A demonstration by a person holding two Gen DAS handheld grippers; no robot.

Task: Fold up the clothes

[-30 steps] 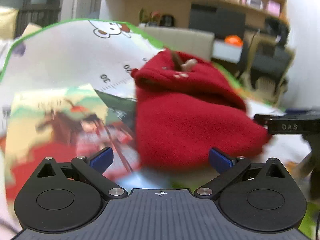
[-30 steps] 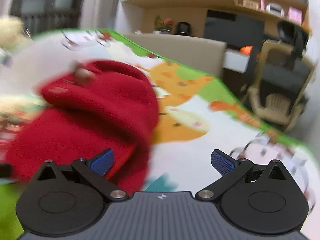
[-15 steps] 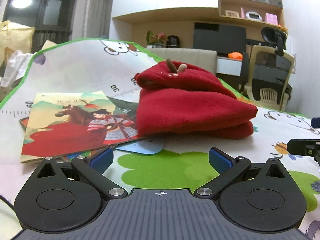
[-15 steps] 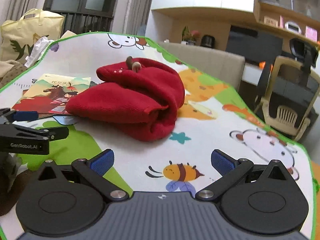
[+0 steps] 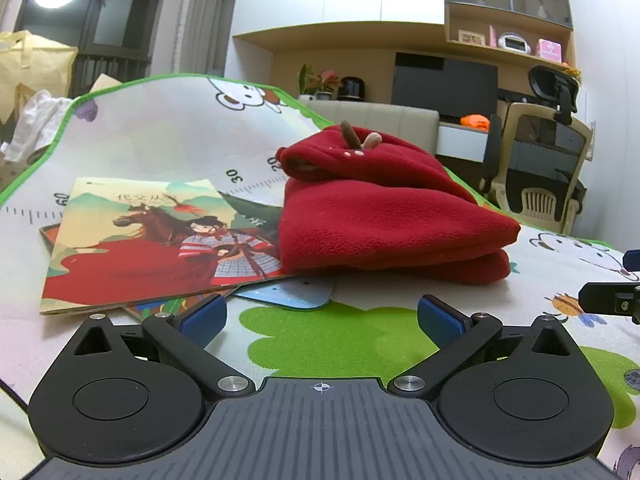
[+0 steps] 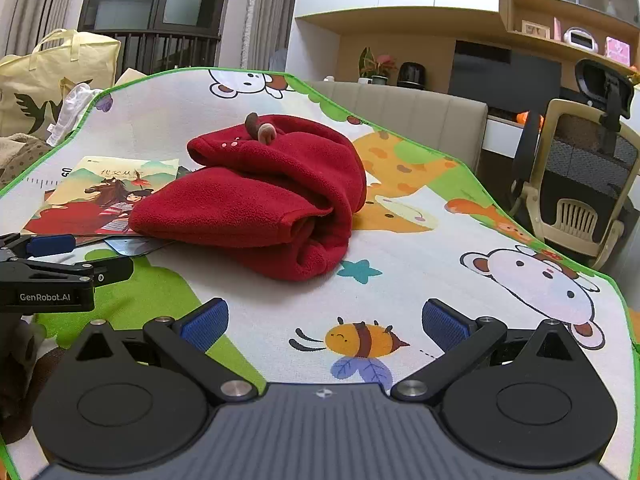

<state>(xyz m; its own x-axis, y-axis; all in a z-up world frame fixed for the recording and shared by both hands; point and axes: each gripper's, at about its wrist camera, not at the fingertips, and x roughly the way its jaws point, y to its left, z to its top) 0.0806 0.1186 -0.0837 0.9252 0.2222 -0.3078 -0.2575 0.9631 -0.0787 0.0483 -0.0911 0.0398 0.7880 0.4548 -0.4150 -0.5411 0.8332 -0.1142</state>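
One cartoon-printed play mat with a green border [image 6: 420, 240] covers the surface, and on it sits one folded red fleece garment [image 6: 256, 204] with two small brown ears on top, bundled into a thick roll. Its left edge overlaps one illustrated picture book showing a rider on a horse [image 5: 136, 240], which lies flat on other thin sheets. A yellow fabric bag [image 6: 44, 76] stands off the mat, contents unclear. Two grippers are here: the left gripper [image 5: 320, 316] and right gripper [image 6: 324, 320] both spread wide, holding nothing, each short of the garment, not touching it.
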